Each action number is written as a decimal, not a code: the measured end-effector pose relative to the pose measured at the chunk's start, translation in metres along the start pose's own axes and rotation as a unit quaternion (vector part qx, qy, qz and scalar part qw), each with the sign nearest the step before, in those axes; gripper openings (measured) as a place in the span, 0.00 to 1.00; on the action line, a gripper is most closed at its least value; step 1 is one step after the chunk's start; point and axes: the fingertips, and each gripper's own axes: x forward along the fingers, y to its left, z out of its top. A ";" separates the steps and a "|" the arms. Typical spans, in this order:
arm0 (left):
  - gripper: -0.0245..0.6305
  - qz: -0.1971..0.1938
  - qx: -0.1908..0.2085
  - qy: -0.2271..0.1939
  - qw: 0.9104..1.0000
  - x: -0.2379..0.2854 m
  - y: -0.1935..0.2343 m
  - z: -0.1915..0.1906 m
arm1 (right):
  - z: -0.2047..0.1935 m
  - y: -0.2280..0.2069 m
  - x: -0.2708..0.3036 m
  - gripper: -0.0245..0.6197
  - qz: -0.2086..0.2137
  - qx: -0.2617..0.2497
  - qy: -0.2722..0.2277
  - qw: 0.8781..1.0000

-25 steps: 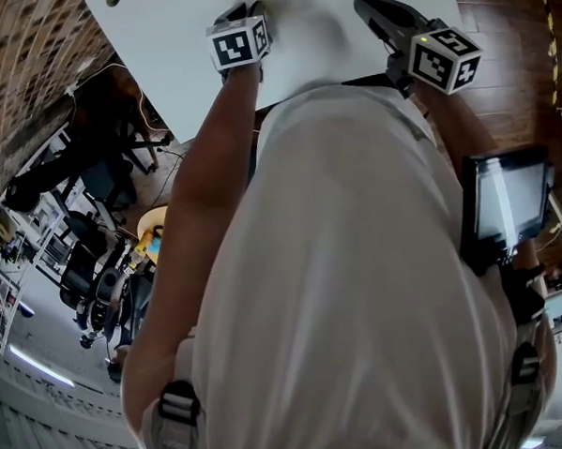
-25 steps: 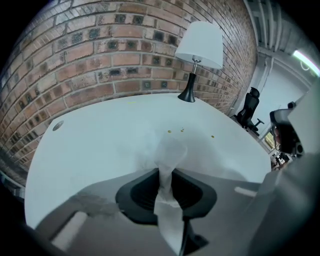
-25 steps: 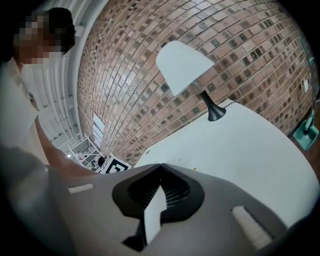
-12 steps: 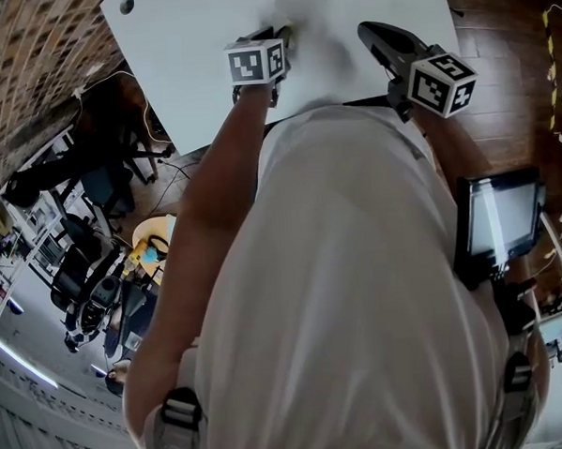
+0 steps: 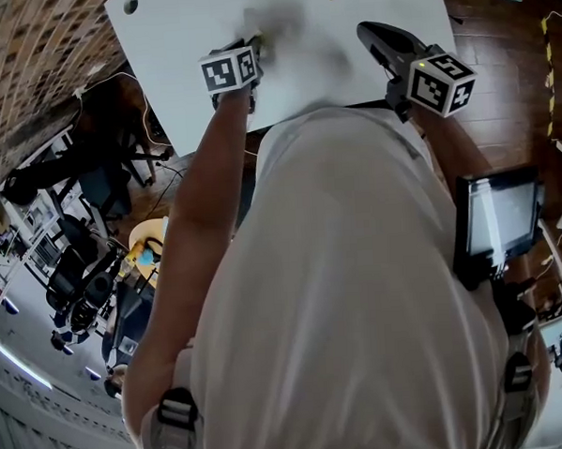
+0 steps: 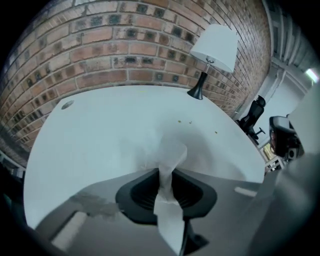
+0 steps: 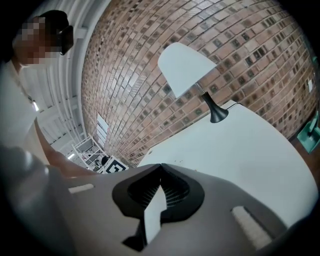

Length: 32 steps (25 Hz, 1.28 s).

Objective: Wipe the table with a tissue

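Observation:
A white tissue [image 6: 169, 159] is pinched between the jaws of my left gripper [image 6: 167, 172], and its free end presses on the white table [image 6: 100, 135]. In the head view the left gripper [image 5: 253, 44] points down at the table [image 5: 178, 55] near its front edge, with the blurred tissue [image 5: 272, 24] at its tip. A few small crumbs [image 6: 185, 121] lie further out on the table. My right gripper [image 5: 369, 26] hovers over the table's right part, jaws together and nothing in them. In its own view, the right gripper [image 7: 161, 167] points along the table [image 7: 240, 150].
A lamp with a white shade [image 6: 215, 47] stands at the table's far edge by the brick wall [image 6: 125, 40]; the lamp [image 7: 187, 67] is also in the right gripper view. A round cable hole [image 5: 130, 5] sits in the table's left corner. Chairs [image 5: 82, 276] stand on the floor below.
My left gripper has slid to the left along the table with the tissue. The right gripper has stayed where it was.

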 end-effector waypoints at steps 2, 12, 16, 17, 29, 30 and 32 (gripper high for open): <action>0.15 0.012 -0.011 -0.013 1.000 -0.001 0.011 0.003 | -0.002 -0.001 -0.005 0.05 -0.007 0.002 0.001 1.000; 0.15 0.023 -0.003 -0.043 0.999 -0.005 0.000 0.007 | 0.001 -0.007 -0.004 0.05 -0.020 0.024 -0.013 0.999; 0.15 0.001 0.028 -0.019 0.999 -0.006 -0.025 -0.001 | 0.003 -0.007 0.000 0.05 -0.012 0.025 -0.015 0.999; 0.15 -0.010 0.036 -0.011 0.999 -0.002 -0.030 -0.006 | 0.003 -0.007 0.003 0.05 -0.010 0.025 -0.015 1.000; 0.15 -0.045 0.055 -0.014 0.997 -0.005 -0.052 0.014 | 0.005 -0.014 0.010 0.05 0.000 0.018 -0.015 1.000; 0.15 -0.045 0.052 -0.022 0.997 -0.004 -0.050 0.020 | 0.005 -0.015 0.011 0.05 -0.001 0.018 -0.015 1.000; 0.15 -0.041 0.044 -0.034 0.998 -0.004 -0.045 0.031 | 0.006 -0.017 0.014 0.05 -0.002 0.019 -0.012 1.000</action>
